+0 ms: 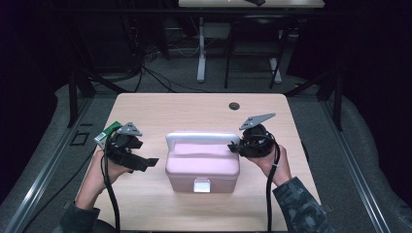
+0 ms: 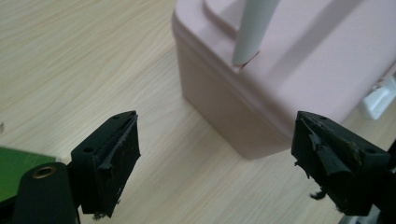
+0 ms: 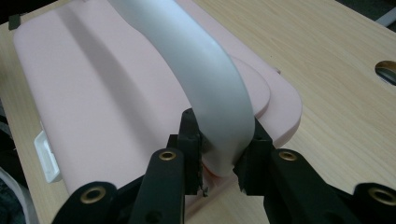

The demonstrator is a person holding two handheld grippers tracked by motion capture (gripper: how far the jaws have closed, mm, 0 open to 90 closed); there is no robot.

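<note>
A pink lidded box [image 1: 201, 167] with a white carry handle [image 1: 201, 138] and a white front latch [image 1: 201, 185] sits mid-table. My right gripper [image 1: 235, 147] is at the box's right end, shut on the handle's right leg; in the right gripper view the white handle [image 3: 210, 84] runs between the closed jaws of the gripper [image 3: 223, 151] above the pink lid [image 3: 93, 98]. My left gripper [image 1: 150, 162] hovers left of the box, open and holding nothing. In the left gripper view its jaws [image 2: 215, 163] stand wide apart before the box's pink corner [image 2: 243, 102], with the handle's other leg [image 2: 254, 28] above.
The wooden table [image 1: 145, 199] has a round cable hole [image 1: 234, 106] near its far edge, also seen as a dark hole [image 3: 387, 71] in the right gripper view. Black cables trail from both grippers toward the near edge. Another desk's legs [image 1: 201, 53] stand beyond the table.
</note>
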